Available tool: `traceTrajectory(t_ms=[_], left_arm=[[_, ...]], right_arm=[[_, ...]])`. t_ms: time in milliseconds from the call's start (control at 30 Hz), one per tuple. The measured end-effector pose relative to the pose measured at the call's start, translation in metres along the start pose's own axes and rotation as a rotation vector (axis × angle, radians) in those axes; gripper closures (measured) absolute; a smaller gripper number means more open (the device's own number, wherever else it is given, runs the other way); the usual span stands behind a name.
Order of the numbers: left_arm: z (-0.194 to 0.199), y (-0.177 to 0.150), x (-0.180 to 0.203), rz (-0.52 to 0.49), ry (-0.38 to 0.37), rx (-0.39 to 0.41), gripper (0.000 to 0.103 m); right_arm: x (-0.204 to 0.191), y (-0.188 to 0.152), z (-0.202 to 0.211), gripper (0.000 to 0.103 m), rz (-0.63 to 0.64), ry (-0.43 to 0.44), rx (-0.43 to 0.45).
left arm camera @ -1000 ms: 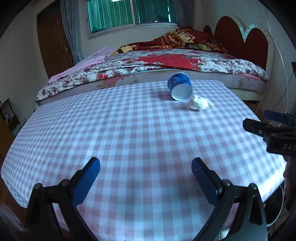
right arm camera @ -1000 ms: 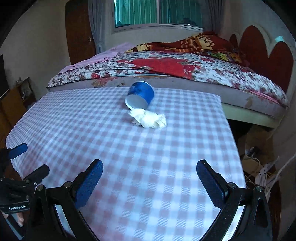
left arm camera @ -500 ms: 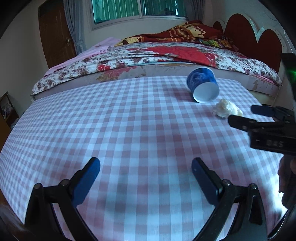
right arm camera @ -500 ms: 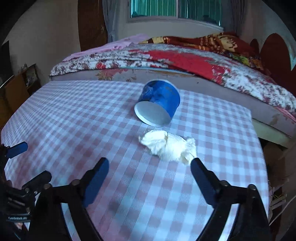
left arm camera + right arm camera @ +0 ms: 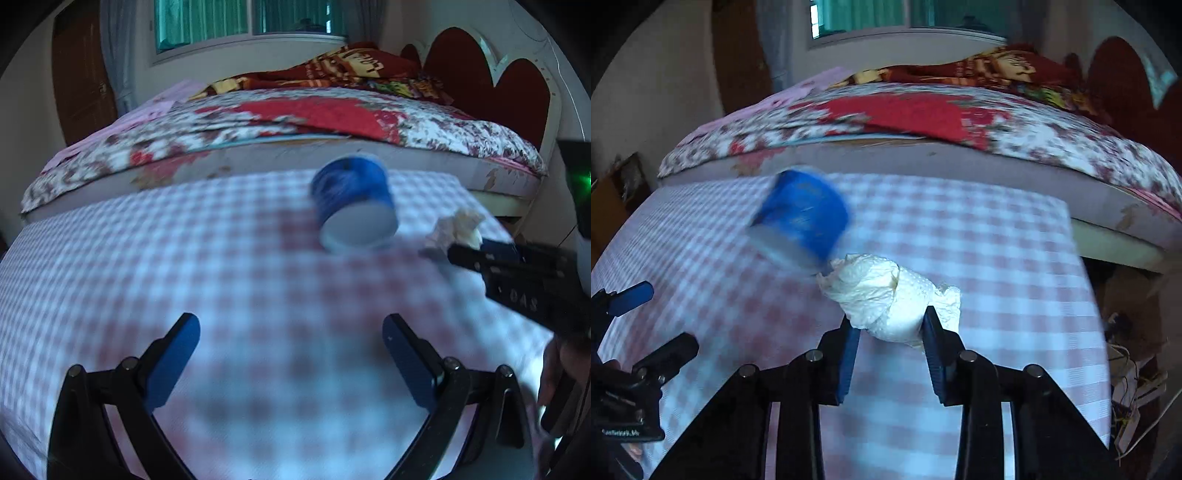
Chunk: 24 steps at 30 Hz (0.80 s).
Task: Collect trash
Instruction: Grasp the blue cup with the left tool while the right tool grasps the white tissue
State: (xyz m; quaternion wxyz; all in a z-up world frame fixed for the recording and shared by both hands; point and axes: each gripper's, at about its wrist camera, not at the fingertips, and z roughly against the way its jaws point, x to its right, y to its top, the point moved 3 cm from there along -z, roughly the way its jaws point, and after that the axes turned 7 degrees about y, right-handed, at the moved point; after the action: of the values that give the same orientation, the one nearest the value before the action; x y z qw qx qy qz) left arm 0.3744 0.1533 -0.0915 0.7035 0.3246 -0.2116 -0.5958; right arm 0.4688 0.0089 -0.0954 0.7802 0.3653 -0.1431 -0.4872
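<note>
Bedroom backdrop: one bed (image 5: 960, 125) with a floral red-and-white cover, directly behind my work area.

Item, pink-and-white checked cloth surface (image 5: 184, 258): carries both pieces of trash, toward its far right part.

Item, blue paper cup (image 5: 803, 221), tipped on its side, white mouth facing me; blurred in both views. Whether it touches the wad I cannot tell.

Item, crumpled white tissue wad (image 5: 890, 295): just right of the cup and nearer to me, its near end pinched in my right gripper (image 5: 892, 326), jaws clenched on it.

Item, left gripper (image 5: 291, 328): jaws spread wide, holding nothing, aimed toward the cup.

Handling note: I judge the pinch shallow, so I would lift slowly and straight up, clear of the cup, before carrying away.
</note>
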Motion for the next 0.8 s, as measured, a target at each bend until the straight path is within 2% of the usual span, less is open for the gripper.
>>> traceTrajectory(t_ms=[167, 367, 533, 800], left_arm=[[-0.022, 0.029, 0.029, 0.004, -0.040, 0.014, 0.007], [-0.045, 0.049, 0.043, 0.010, -0.027, 0.013, 0.009], [-0.074, 0.057, 0.042, 0.036, -0.054, -0.072, 0.028], [-0.037, 0.041, 0.031, -0.029, -0.048, 0.003, 0.028]], right_arm=[[0.025, 0.005, -0.002, 0.067, -0.027, -0.025, 0.005], [0.033, 0.009, -0.007, 0.067, -0.049, -0.011, 0.009], [0.025, 0.012, -0.011, 0.068, -0.043, 0.014, 0.001], [0.009, 0.009, 0.005, 0.069, -0.019, 0.032, 0.025]])
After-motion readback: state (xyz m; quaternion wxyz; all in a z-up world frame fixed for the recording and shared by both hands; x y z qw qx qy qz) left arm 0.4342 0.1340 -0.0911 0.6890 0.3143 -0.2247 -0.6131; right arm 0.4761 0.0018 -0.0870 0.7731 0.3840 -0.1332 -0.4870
